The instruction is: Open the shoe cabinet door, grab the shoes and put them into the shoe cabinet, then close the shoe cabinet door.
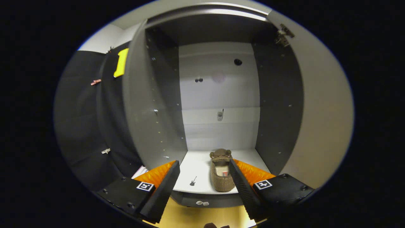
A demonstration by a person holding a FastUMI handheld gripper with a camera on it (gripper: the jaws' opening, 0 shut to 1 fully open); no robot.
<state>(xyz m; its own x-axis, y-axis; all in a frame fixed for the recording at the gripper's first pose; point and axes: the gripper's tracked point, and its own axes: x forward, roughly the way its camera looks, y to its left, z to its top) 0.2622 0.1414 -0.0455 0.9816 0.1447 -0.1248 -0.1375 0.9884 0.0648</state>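
A handheld gripper (202, 182) is facing into the open shoe cabinet (218, 95), its two fingers spread wide and gripping nothing. One brown slipper-style shoe (221, 172) is lying on the cabinet's white bottom shelf (196, 167), between the fingers and a little ahead of them, nearer the right finger, which is overlapping its side from this angle; whether the two are touching cannot be told. The shoe's long axis is running front to back, its bowed toe pointing toward the rear panel and its heel at the shelf's front lip. The cabinet door (319, 120) is standing swung out on the right, a hinge (283, 34) showing at its top. Count: one shoe on the shelf, one door, one gripper. Closing that door appears to be the move ahead.
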